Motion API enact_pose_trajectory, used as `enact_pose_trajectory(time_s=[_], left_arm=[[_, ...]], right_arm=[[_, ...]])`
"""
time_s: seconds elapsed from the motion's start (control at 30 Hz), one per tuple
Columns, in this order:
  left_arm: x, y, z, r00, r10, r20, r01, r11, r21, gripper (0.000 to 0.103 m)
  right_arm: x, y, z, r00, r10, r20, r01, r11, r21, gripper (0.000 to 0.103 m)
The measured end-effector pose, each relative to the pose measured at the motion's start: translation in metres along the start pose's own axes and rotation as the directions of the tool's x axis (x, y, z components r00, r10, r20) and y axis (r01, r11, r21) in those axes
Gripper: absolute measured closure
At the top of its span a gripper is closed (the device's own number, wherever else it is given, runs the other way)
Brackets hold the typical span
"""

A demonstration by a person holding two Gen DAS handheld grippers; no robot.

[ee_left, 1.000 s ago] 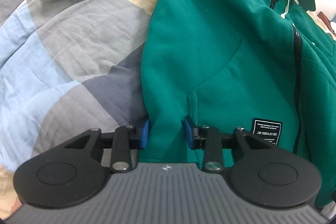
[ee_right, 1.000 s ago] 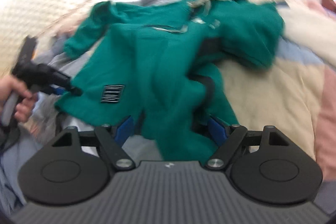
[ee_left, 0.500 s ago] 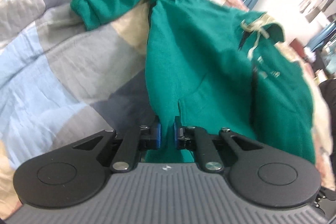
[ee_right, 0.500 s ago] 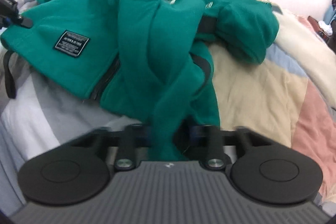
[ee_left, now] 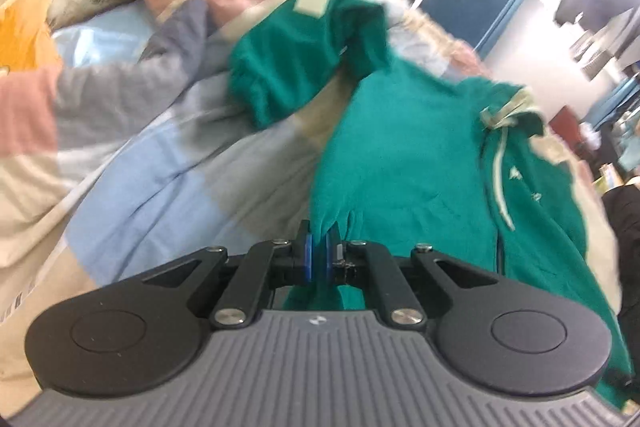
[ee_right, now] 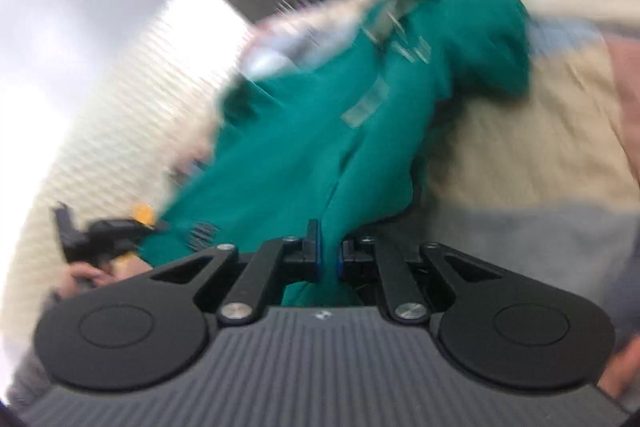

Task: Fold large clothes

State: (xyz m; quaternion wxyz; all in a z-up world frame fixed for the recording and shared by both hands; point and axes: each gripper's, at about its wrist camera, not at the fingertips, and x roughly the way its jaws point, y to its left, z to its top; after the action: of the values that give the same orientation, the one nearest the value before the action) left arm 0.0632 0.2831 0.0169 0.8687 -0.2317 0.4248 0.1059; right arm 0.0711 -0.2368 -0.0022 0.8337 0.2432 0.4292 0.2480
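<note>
A: Your left tool [ee_left: 316, 254] is pinched shut on the hoodie [ee_left: 404, 155] hem, and your right tool [ee_right: 329, 253] has just closed on another bunch of hem. The rest of the hoodie trails over the bed [ee_left: 160, 163].

B: What could go wrong?

A: Each tool holds only a thin pinch, so the hoodie's weight could pull it free if you lift. The left sleeve [ee_left: 288, 67] lies crumpled and could fold under the body.

B: Do the 2 views differ?

A: The left view shows that sleeve and the drawstring [ee_left: 500, 171] sharply. The right view is blurred, but only it shows your hand [ee_right: 86, 273] with the left tool.
</note>
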Motion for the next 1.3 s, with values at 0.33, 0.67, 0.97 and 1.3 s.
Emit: enact_pose_trajectory(time_s=[0.33,0.67,0.97,1.3], left_arm=[[0.020,-0.004,-0.025,0.994,0.111,0.005,-0.111,0.992,0.067,0.070],[-0.016,-0.076,-0.004,0.979,0.003,0.203,-0.036,0.987,0.159,0.049],[0.013,-0.221,-0.020,0.950,-0.217,0.224,0.130,0.928,0.349,0.049],[0.130,-0.261,-0.069,0.946,-0.294,0.136,0.214,0.882,0.420,0.049]], right_arm=[[0.066,-0.025,-0.030,0.971,-0.167,-0.170,0.179,0.982,0.058,0.085],[0.015,-0.029,0.020,0.979,-0.198,0.052,0.196,0.980,0.033,0.029],[0.022,-0.052,0.084,0.925,-0.246,0.289,0.230,0.969,0.088,0.029],[0.079,-0.115,0.185,0.869,-0.339,0.359,0.318,0.941,0.116,0.029]])
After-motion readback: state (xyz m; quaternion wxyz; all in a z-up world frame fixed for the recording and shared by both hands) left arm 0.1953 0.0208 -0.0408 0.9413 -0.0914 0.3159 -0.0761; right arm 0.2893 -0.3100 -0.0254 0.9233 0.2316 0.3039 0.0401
